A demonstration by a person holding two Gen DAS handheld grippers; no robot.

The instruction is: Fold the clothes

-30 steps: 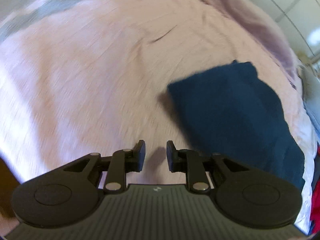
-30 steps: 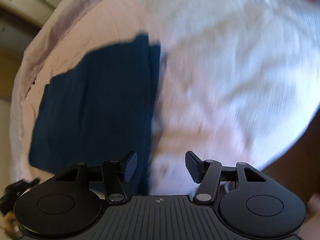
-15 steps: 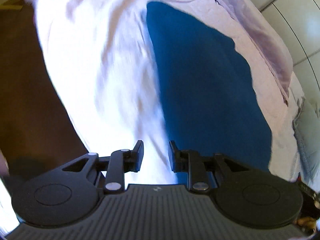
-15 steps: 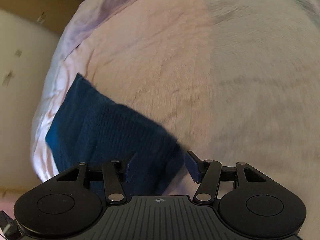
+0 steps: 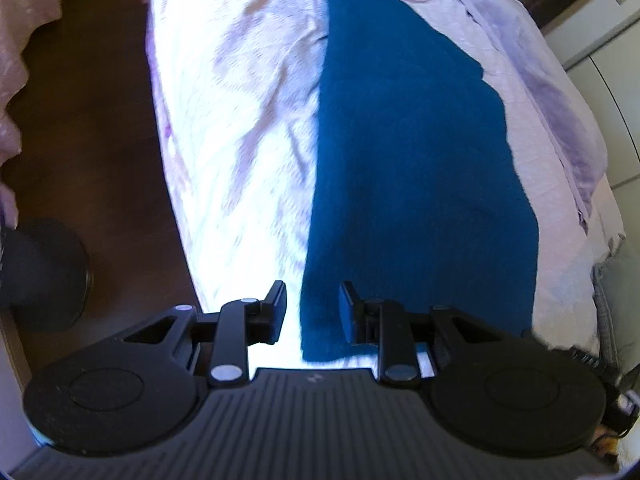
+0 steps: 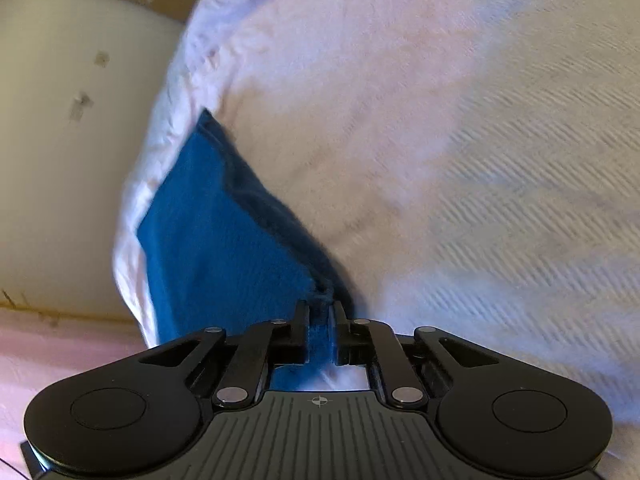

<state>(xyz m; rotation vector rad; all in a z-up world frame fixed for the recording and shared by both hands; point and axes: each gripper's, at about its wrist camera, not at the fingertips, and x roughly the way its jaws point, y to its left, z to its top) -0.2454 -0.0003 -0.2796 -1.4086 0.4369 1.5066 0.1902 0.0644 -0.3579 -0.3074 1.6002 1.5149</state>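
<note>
Left wrist view: the left gripper (image 5: 312, 312) stands part open and holds nothing. The near corner of the folded blue garment (image 5: 420, 168) lies just ahead, by its right finger, on the pale bedsheet (image 5: 240, 120).

Right wrist view: the right gripper (image 6: 319, 330) is clamped on the garment's near corner. The cloth looks soft, light and limp, so I judge corners the best hold.

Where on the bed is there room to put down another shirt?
The bare pale bedspread between the blue cloth and the bed's floor-side edge is free. So is the wide stretch beyond the cloth's other end. The strip by the wall is narrow.
</note>
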